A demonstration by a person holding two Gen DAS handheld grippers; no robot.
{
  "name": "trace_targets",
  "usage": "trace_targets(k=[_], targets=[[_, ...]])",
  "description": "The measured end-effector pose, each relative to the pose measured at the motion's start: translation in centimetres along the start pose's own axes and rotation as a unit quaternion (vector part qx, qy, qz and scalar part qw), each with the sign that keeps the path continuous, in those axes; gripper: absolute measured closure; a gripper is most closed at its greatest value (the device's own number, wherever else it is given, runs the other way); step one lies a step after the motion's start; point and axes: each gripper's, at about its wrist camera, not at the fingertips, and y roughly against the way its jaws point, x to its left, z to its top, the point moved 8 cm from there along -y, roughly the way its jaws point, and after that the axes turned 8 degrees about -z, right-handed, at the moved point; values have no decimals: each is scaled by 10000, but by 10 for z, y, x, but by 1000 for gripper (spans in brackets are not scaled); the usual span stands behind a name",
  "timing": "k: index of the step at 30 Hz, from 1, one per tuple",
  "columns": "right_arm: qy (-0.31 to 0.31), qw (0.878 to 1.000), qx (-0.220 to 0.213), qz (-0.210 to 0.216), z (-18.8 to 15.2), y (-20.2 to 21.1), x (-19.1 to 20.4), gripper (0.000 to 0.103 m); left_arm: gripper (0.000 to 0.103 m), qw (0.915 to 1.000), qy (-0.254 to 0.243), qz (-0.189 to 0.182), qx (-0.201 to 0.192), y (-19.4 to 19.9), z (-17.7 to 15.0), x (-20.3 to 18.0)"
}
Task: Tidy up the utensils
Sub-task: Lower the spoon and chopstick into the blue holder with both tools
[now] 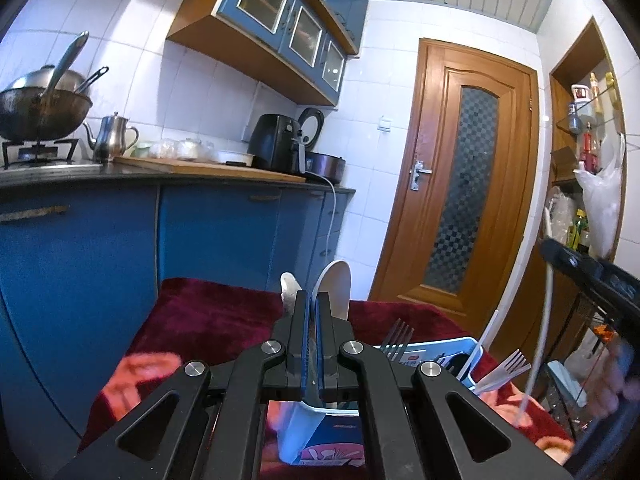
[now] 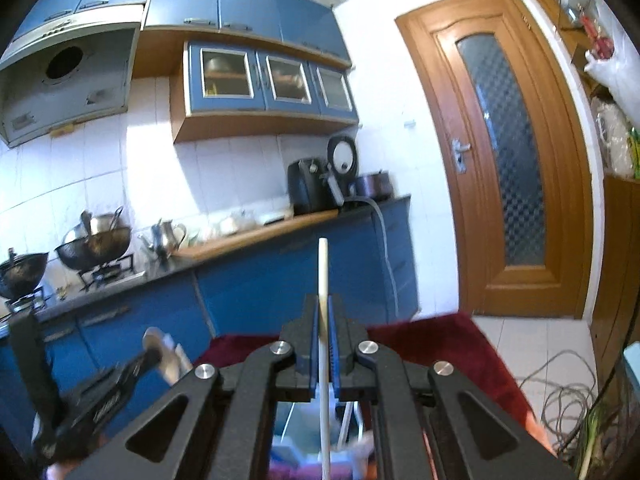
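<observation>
Utensils: forks (image 1: 396, 338) (metal, plastic) | blue bin (image 1: 460, 346) on red cloth (image 1: 208, 320)

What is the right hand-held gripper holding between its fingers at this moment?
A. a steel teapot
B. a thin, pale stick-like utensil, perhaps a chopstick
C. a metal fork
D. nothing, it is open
B: in the right wrist view the right hand-held gripper is shut on a thin pale stick that passes between its fingers and stands out beyond the tips.
</observation>
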Motion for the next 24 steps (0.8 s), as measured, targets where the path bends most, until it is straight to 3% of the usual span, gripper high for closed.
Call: trace_targets(k=[7, 12, 24], targets=[[171, 9994, -232, -174, 2, -32, 14, 97, 101, 10000, 48, -50, 19, -3, -2, 2], [340, 9990, -169, -244, -10, -50, 21, 97, 101, 9999, 80, -76, 59, -5, -5, 4], [558, 9979, -196, -272, -15, -55, 25, 97, 101, 9999, 128, -95, 61, -7, -6, 5]])
